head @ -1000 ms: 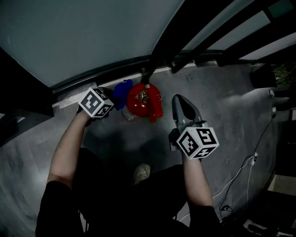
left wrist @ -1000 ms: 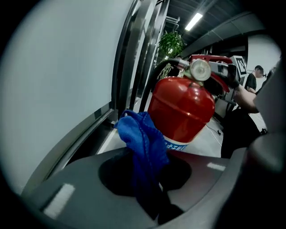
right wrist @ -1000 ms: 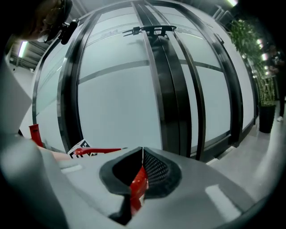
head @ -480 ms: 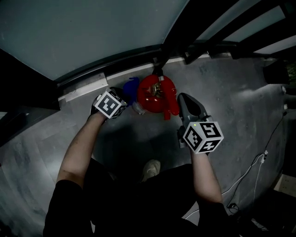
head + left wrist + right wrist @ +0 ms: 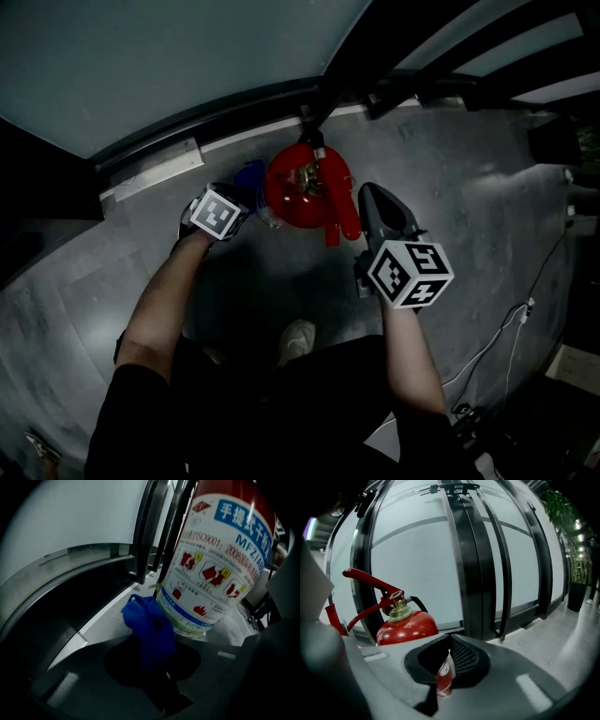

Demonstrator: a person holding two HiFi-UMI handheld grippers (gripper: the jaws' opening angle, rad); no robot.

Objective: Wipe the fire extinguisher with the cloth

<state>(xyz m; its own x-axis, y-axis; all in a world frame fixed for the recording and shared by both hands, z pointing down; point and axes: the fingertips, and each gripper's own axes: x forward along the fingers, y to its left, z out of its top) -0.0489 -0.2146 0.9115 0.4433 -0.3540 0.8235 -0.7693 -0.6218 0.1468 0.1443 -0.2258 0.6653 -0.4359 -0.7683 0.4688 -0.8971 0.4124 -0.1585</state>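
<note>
A red fire extinguisher [image 5: 302,187] stands on the grey floor by the glass wall, its white label [image 5: 215,559] filling the left gripper view. My left gripper [image 5: 236,195] is shut on a blue cloth [image 5: 147,630], which rests against the lower left of the extinguisher's body. From above, only a small part of the cloth [image 5: 249,176] shows. My right gripper [image 5: 373,202] hangs just right of the extinguisher, shut and holding nothing. In the right gripper view, the extinguisher [image 5: 405,625] sits left of the gripper [image 5: 445,667], its red handle [image 5: 370,585] up.
A curved glass wall with dark metal frames [image 5: 476,564] rises behind the extinguisher, with a pale sill [image 5: 150,171] at its foot. Cables [image 5: 511,328] trail on the floor at right. My shoe [image 5: 298,339] is below the grippers. Plants [image 5: 572,536] stand far right.
The right gripper has come closer to the extinguisher's right side. The left gripper stays at its left with the cloth, which now shows less from above.
</note>
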